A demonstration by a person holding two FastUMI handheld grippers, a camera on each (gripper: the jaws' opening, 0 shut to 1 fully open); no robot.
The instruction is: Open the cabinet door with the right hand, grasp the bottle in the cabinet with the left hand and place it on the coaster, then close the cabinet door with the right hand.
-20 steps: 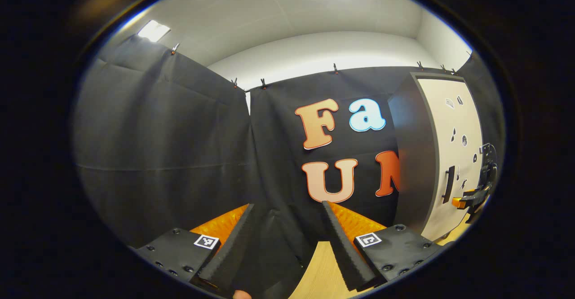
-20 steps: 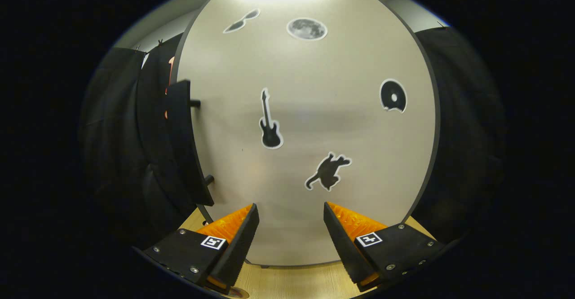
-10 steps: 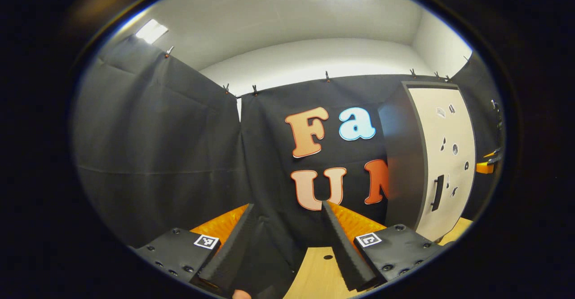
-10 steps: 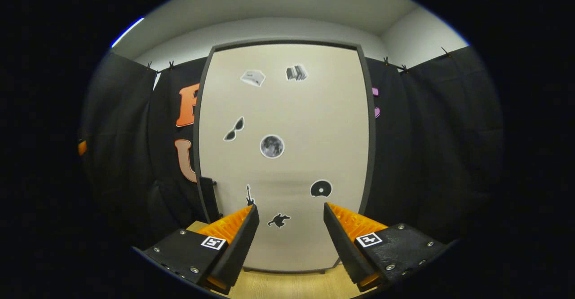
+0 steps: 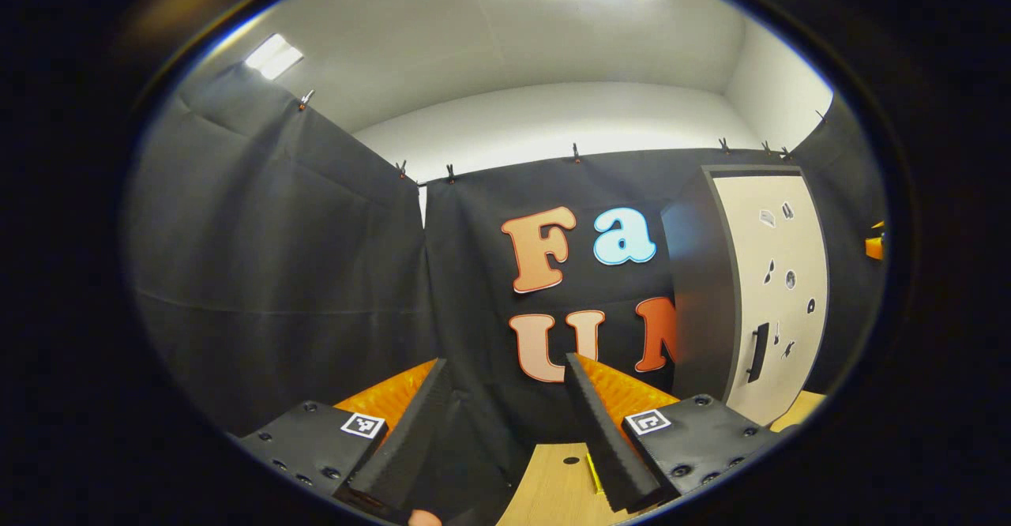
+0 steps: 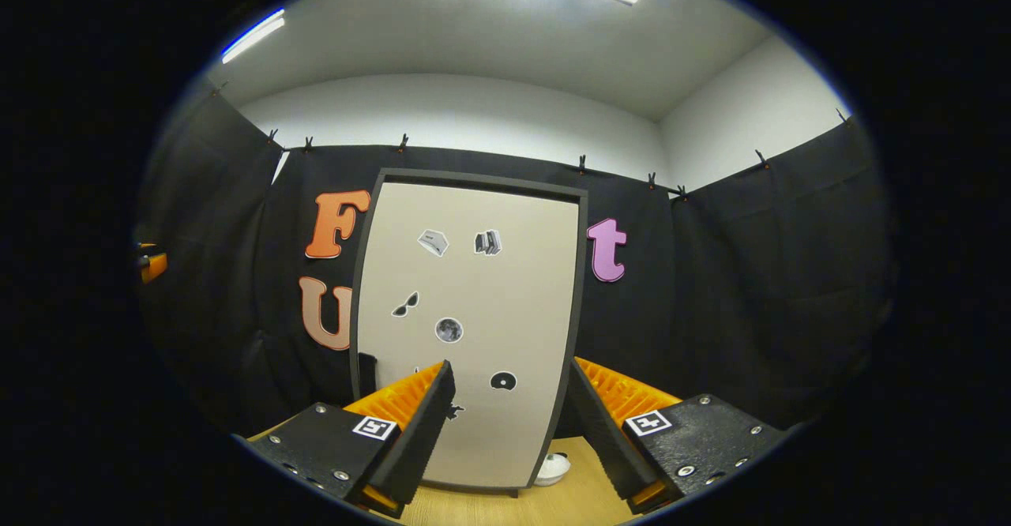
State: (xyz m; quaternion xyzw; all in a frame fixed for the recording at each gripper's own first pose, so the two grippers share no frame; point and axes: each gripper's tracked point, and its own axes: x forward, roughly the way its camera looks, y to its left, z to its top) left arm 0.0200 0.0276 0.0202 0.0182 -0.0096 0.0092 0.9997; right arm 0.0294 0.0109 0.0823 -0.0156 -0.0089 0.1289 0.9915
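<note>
The cabinet stands straight ahead in the right gripper view. Its beige door carries small black stickers and is shut, with a dark handle at its left edge. My right gripper is open, empty, and some way back from the door. In the left gripper view the cabinet stands at the far right, its handle low on the door. My left gripper is open and empty, facing the black cloth wall. A small white round object lies on the table at the cabinet's lower right corner.
The light wooden table runs under both grippers, with a small yellow item by the left gripper's right finger. An orange part of the other gripper shows at the far left of the right gripper view. Black cloth walls enclose the booth.
My right gripper has drawn well back from the cabinet door, which now looks much smaller. The left gripper view has also backed off slightly, showing more table. Both grippers stay open.
</note>
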